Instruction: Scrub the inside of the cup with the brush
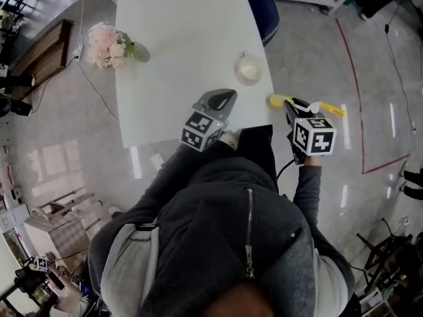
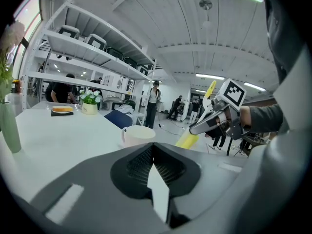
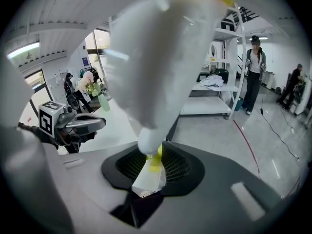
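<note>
Tabletop (image 1: 172,58): white, rectangular, seen from steeply above.

Cup (image 1: 250,68): white, with a handle, upright on the tabletop near its right edge. It is ahead of both grippers and touches neither. The head view shows a pale inside.

Brush (image 1: 332,109): yellow handle and a white part, held crosswise in the right gripper. One yellow end lies at the right edge of the tabletop, short of the cup; the other end is out over the floor.

Right gripper (image 1: 291,107): just off the near right corner of the tabletop, tilted downward. Its fingers are clamped on the brush, with a yellow piece pinched between them in the right gripper view.

Left gripper (image 1: 221,100): over the near edge of the tabletop, pointing towards the cup. Its fingers are pressed together with nothing between them.

Flowers (image 1: 109,45): pink bunch in a green vase, at the left edge of the tabletop, well apart from the cup.

Chair (image 1: 261,5): dark blue, at the far right side of the tabletop.

Floor (image 1: 317,51): glossy grey, with a red line marked across it.
</note>
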Demonstrator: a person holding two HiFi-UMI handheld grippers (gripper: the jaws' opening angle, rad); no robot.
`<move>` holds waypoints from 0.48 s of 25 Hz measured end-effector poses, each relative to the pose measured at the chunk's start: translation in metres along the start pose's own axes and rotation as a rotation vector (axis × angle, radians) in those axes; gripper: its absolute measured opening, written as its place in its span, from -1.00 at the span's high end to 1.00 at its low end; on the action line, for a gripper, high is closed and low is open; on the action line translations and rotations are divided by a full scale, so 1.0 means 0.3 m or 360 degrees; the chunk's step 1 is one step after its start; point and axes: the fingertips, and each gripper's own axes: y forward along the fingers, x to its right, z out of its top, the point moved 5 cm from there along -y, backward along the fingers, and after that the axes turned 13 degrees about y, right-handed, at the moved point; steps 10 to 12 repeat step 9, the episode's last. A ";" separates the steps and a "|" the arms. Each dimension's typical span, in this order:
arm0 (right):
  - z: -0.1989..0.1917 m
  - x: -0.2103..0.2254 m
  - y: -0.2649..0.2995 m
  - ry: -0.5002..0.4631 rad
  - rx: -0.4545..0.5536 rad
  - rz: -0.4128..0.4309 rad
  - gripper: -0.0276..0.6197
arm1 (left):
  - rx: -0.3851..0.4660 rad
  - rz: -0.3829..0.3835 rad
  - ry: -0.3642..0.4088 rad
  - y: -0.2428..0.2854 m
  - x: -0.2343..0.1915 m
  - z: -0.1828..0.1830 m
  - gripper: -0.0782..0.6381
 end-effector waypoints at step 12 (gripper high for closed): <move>-0.005 0.000 0.012 -0.0020 -0.0006 -0.0001 0.60 | -0.0017 -0.0011 0.0000 0.013 0.003 -0.015 0.76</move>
